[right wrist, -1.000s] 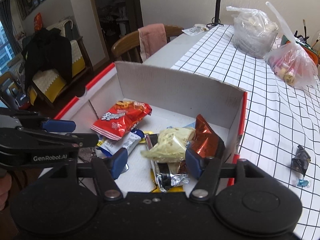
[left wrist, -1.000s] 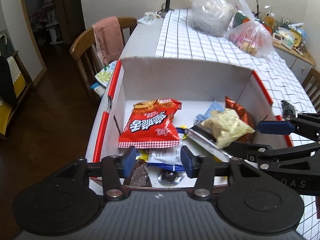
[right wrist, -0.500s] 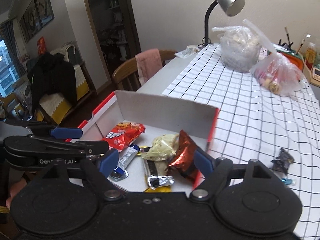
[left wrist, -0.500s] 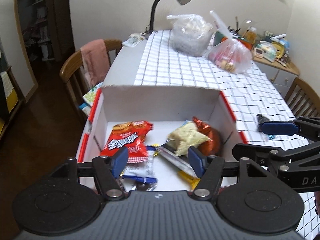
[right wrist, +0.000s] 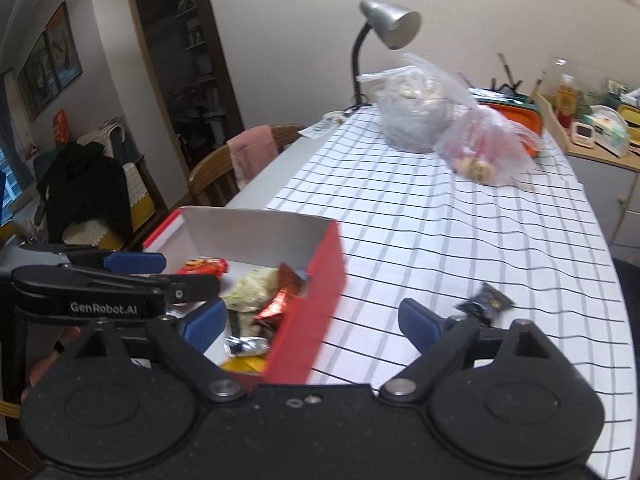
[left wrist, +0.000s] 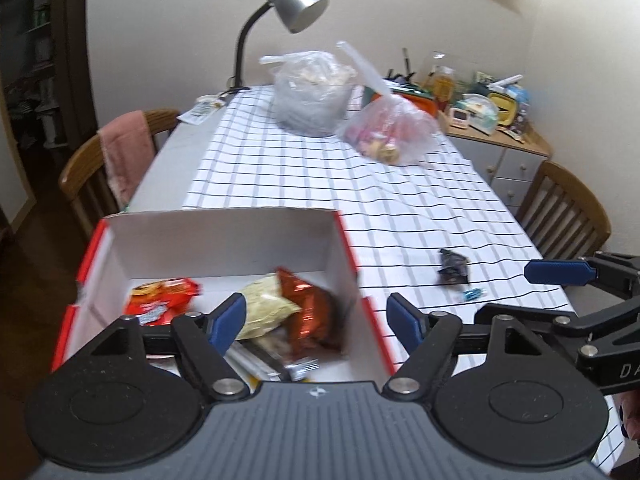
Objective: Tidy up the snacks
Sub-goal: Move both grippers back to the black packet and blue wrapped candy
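A red and white cardboard box (left wrist: 224, 236) (right wrist: 320, 280) sits at the near end of the table. It holds several snacks: a red bag (left wrist: 160, 300), a pale yellow bag (left wrist: 268, 304) (right wrist: 252, 292) and a copper foil bag (left wrist: 312, 312) (right wrist: 280, 300). A small dark wrapped snack (left wrist: 454, 266) (right wrist: 486, 302) lies on the checked cloth right of the box, with a tiny blue wrapper (left wrist: 474, 293) near it. My left gripper (left wrist: 316, 320) is open and empty above the box's right wall. My right gripper (right wrist: 312, 320) is open and empty, above the box's right wall.
Two clear plastic bags of food (left wrist: 312, 92) (left wrist: 392, 132) and a grey desk lamp (left wrist: 296, 4) stand at the table's far end. Wooden chairs stand at the left (left wrist: 92, 160) and right (left wrist: 568, 208). A cluttered sideboard (left wrist: 488, 112) is at the back right.
Both grippers have pulled back and up from the box and swung right, and both have opened wider. The dark snack on the cloth now sits nearer the right gripper's line.
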Available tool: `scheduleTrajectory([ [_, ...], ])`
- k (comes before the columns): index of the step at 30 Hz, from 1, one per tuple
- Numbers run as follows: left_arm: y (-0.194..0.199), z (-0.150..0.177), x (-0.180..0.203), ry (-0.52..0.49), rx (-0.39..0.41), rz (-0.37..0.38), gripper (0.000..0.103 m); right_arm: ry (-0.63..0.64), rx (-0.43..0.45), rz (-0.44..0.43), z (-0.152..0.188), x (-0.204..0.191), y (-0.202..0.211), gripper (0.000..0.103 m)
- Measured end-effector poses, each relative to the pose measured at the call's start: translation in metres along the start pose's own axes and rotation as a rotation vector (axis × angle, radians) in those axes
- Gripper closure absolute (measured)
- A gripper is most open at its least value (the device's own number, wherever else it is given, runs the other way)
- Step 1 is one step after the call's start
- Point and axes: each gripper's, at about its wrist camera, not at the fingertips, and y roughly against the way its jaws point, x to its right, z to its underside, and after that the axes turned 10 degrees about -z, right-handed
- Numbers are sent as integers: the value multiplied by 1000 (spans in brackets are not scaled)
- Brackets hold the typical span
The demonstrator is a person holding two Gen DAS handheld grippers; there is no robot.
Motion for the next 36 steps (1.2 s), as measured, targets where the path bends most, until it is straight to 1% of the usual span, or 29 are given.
scheduleTrajectory([
  [1, -1, -1, 7, -3, 1, 8, 24, -4, 2, 5, 2, 7, 5, 9],
  [3, -5, -2, 21, -11, 0, 26, 23, -11, 2, 24, 6, 22, 13, 0],
  [7, -14, -5, 54, -30, -7, 55, 23, -22, -6, 65, 15, 53, 26, 0],
  [12, -31, -11, 98, -85, -15, 71, 23, -19, -24, 114, 24, 91, 35, 0],
  [16, -48, -19, 127, -121, -36, 78, 23, 3, -52, 122, 31, 120, 37, 0],
  [20, -69, -24, 154, -166, -70, 85, 23, 29, -100, 113, 37, 149, 31, 0],
  [25, -90, -24, 185, -233, -98, 87, 23, 84, -168, 97, 46, 175, 13, 0],
  [30, -118, -28, 207, -263, -141, 104, 23, 160, -214, 64, 51, 189, -5, 1],
  [34, -143, -35, 217, -264, -187, 124, 23, 192, -242, 31, 51, 198, -18, 3],
  [36, -155, -38, 222, -267, -202, 120, 23, 213, -257, 10, 50, 201, -25, 3],
])
